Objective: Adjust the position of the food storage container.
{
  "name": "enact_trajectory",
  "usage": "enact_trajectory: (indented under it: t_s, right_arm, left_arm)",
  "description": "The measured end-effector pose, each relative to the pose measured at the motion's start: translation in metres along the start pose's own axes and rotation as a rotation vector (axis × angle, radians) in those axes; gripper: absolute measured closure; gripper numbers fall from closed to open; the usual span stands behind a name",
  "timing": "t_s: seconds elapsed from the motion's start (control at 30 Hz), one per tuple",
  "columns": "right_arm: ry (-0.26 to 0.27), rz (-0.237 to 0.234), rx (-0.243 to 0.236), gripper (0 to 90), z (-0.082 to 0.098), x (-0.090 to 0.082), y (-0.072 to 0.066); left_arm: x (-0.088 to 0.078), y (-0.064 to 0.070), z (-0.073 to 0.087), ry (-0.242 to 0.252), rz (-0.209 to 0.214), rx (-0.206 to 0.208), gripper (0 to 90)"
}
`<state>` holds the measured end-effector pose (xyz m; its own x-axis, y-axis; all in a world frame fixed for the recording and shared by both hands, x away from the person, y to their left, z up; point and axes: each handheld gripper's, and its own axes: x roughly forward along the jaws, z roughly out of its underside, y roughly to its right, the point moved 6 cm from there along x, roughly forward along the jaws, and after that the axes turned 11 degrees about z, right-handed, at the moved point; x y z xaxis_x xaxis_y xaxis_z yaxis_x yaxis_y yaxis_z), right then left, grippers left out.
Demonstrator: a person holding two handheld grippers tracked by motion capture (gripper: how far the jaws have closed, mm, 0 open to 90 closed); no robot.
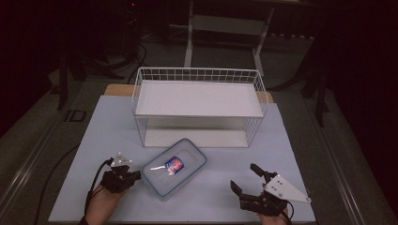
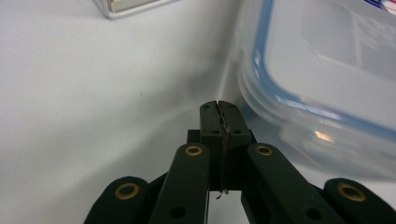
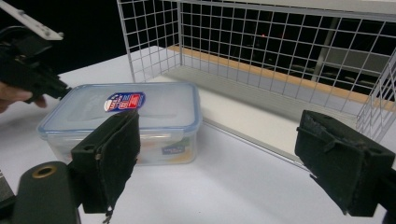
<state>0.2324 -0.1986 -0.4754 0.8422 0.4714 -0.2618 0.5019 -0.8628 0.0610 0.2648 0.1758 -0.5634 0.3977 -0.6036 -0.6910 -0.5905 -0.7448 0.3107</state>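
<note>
A clear plastic food box (image 1: 174,169) with a blue-rimmed lid and a red and blue label lies on the pale table in front of the wire rack. My left gripper (image 1: 135,175) rests just left of the box, jaws shut with nothing between them. In the left gripper view its closed tips (image 2: 219,111) sit close to the box's corner (image 2: 322,79), apart from it. My right gripper (image 1: 245,177) stands open near the table's front right. In the right gripper view its gripper (image 3: 229,158) faces the box (image 3: 154,116) from a distance, with nothing between the jaws.
A white wire rack (image 1: 199,101) with a white shelf and a lower floor stands behind the box, its open side facing me. The pale table (image 1: 103,140) ends near my hands. Dark floor and table legs lie beyond. The left gripper (image 3: 28,70) appears past the box.
</note>
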Motion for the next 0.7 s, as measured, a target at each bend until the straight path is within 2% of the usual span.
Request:
enact_trajectory:
  t_s: [0.13,0.27,0.4,0.5,0.6,0.7]
  right_arm:
    - [-0.003,-0.002,0.000,13.9,0.001,0.001,0.000]
    - [-0.005,-0.002,-0.005,13.9,0.001,0.002,-0.002]
    - [-0.005,-0.002,-0.004,13.9,0.001,0.002,-0.002]
    - [-0.006,-0.002,0.002,13.9,0.001,0.002,-0.001]
    - [-0.004,-0.001,0.001,13.9,0.001,0.001,-0.001]
    - [-0.004,-0.003,0.003,13.9,0.001,0.001,0.000]
  left_arm:
    - [-0.010,0.014,0.013,-0.013,0.034,-0.001,89.4]
    - [-0.014,0.037,0.019,-0.017,0.087,0.020,89.3]
    - [-0.008,0.061,0.021,-0.042,0.149,0.048,89.4]
    - [-0.001,0.075,0.022,-0.066,0.187,0.073,89.4]
    - [0.004,0.083,0.022,-0.084,0.204,0.090,89.4]
    - [0.005,0.087,0.022,-0.082,0.218,0.084,89.4]
